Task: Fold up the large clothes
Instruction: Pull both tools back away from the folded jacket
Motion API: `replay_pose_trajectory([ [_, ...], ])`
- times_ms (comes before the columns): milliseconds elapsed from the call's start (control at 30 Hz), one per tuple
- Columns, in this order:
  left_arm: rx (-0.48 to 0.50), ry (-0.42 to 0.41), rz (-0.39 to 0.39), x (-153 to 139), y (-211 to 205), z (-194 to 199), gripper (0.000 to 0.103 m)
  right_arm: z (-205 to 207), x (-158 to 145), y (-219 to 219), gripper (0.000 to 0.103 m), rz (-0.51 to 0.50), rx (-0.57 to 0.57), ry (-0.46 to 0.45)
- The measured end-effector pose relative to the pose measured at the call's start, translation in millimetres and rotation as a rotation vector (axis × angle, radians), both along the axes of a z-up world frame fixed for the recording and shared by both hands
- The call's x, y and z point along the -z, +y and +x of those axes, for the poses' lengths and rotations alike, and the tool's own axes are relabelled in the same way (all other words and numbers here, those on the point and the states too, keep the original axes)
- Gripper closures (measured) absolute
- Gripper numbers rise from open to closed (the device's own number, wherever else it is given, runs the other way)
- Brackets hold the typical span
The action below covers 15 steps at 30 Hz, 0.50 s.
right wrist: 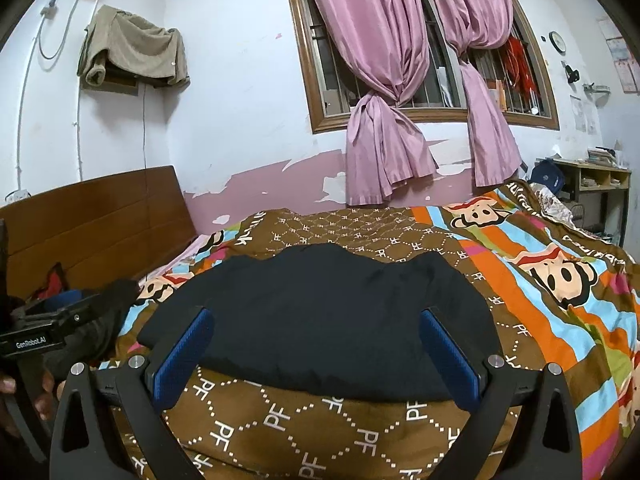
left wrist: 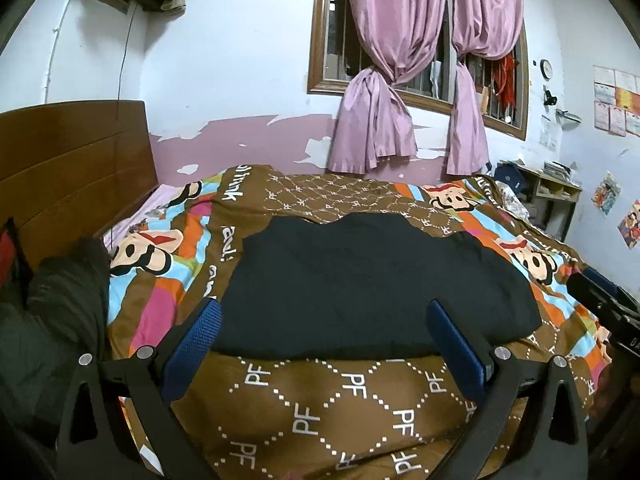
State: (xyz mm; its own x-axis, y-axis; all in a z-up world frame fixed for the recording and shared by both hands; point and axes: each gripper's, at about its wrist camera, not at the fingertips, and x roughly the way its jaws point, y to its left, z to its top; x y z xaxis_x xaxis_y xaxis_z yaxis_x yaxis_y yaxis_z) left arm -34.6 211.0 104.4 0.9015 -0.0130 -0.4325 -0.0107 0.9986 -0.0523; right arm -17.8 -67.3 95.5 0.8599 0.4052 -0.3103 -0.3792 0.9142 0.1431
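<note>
A dark, nearly black garment [left wrist: 360,284] lies spread flat on the bed, on top of a brown quilt [left wrist: 340,408] printed with white "PF" diamonds and bordered by striped cartoon-monkey panels; the garment already looks folded into a broad slab, its near edge a soft rounded fold, its far edge wavy and uneven; its long axis runs left to right across both views, so it lies crosswise to the way my tongs point.

My left tongs [left wrist: 326,344] hang just short of the near fold, blue pads wide apart, holding nothing; the cloth sits straight ahead and slightly to the right of them; my right tongs [right wrist: 316,354] are likewise spread and empty, with the garment [right wrist: 320,320] dead ahead between the two pads, its near fold just past the tips; I judge the two about equally near, the left closer to the garment's left end, the right to its right end.

The next fold, I judge, turns on that crosswise lie: each pair would take one near corner.

Further out: a second dark heap of clothing [left wrist: 60,312] at the left bedside; a wooden headboard [left wrist: 72,160]; knotted pink curtains [left wrist: 376,120] over a barred window; a small shelf unit [right wrist: 600,188] far right.
</note>
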Motion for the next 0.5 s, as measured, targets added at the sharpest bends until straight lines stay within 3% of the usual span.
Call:
replay_pose_trajectory([
  [233,0.028,0.024,-0.012,9,-6,-12,0.003,-21,5,9,0.000,-0.051,0.004,-0.023],
  [500,0.076,0.043,-0.004,24,-13,-22,0.003,-35,9,7,0.000,-0.044,0.068,-0.019],
])
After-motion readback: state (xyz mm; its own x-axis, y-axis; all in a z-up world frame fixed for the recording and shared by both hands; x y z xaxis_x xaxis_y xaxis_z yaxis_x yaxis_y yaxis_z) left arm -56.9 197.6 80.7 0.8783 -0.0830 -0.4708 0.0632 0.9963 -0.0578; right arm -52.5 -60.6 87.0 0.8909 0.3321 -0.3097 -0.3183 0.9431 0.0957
